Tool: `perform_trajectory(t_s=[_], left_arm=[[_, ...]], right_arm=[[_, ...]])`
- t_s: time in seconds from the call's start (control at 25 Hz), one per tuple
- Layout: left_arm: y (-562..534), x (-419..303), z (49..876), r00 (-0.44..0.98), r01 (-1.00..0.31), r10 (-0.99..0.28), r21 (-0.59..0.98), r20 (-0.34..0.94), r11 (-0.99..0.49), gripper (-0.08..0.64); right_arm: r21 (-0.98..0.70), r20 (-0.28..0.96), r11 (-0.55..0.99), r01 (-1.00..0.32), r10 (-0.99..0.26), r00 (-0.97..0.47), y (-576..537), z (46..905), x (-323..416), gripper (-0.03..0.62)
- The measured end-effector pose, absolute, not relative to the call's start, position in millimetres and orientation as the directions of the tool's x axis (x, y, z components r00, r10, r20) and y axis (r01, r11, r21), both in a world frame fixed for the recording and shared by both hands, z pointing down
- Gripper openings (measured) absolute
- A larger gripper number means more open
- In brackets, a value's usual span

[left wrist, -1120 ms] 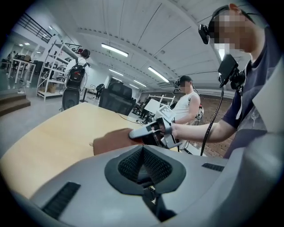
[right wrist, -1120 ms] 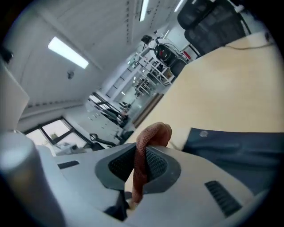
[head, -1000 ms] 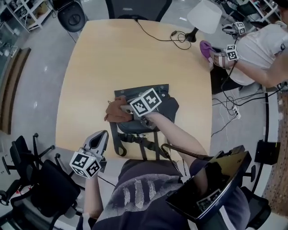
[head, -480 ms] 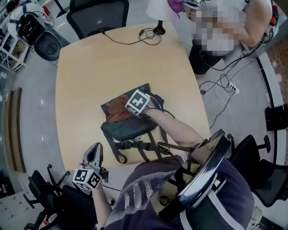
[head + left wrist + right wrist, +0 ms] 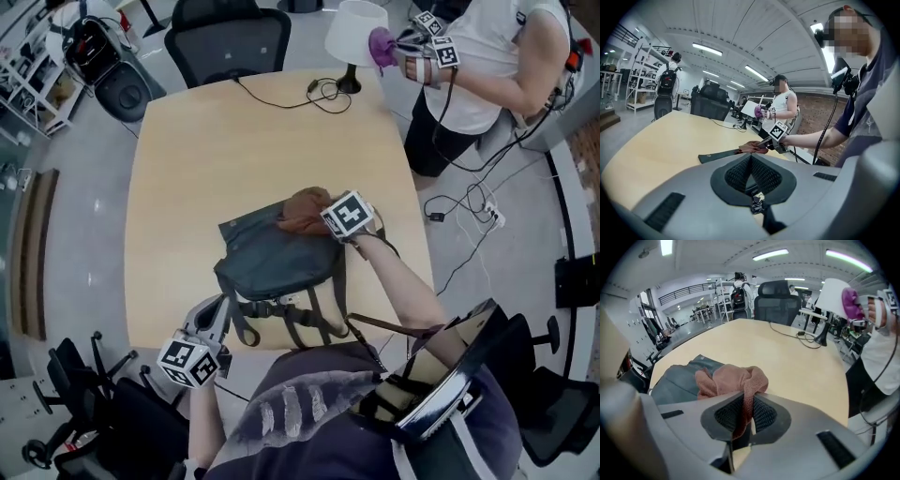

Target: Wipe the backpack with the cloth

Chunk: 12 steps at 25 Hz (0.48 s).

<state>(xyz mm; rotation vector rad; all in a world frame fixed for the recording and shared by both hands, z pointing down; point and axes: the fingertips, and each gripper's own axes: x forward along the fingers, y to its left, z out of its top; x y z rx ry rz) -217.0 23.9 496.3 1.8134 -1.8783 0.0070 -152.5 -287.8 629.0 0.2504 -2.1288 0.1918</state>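
Fingers (image 5: 765,414) of our R gripper (image 5: 320,223) pinch the cloth (image 5: 302,208) at the backpack (image 5: 272,264) far edge, on the bench (image 5: 187,159); L gripper (image 5: 212,317) fingers pressed together, idle; we judge wiping in progress; extent wiped unclear.

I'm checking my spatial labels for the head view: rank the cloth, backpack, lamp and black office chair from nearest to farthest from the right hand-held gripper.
1. cloth: clamped in the right hand-held gripper.
2. backpack: beneath the cloth, on the table's near side.
3. lamp: at the table's far edge.
4. black office chair: beyond the table, far left.
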Motion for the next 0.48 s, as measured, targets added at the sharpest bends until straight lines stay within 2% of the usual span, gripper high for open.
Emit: perform_trajectory(t_s=[0.12, 0.24, 0.36, 0.48], left_arm=[[21.4, -209.7, 496.9, 0.044, -0.933, -0.929, 0.348, 0.367, 0.093, 0.006], [25.2, -203.4, 500.7, 0.044, -0.931, -0.926, 0.352, 0.375, 0.099, 0.006], [25.2, -198.7, 501.3, 0.05, -0.93, -0.925, 0.356, 0.376, 0.095, 0.006], [20.3, -194.4, 498.8, 0.061, -0.926, -0.931, 0.369, 0.359, 0.081, 0.006]], right_arm=[[0.019, 0.78, 0.945, -0.327, -0.218, -0.587, -311.3, 594.1, -137.4, 0.032], [0.142, 0.723, 0.937, -0.32, -0.319, -0.613, -312.7, 562.7, -130.7, 0.032], [0.278, 0.715, 0.936, -0.216, -0.352, -0.604, -294.9, 560.2, -134.2, 0.032], [0.307, 0.76, 0.95, -0.065, -0.286, -0.584, -254.7, 582.5, -139.4, 0.032]])
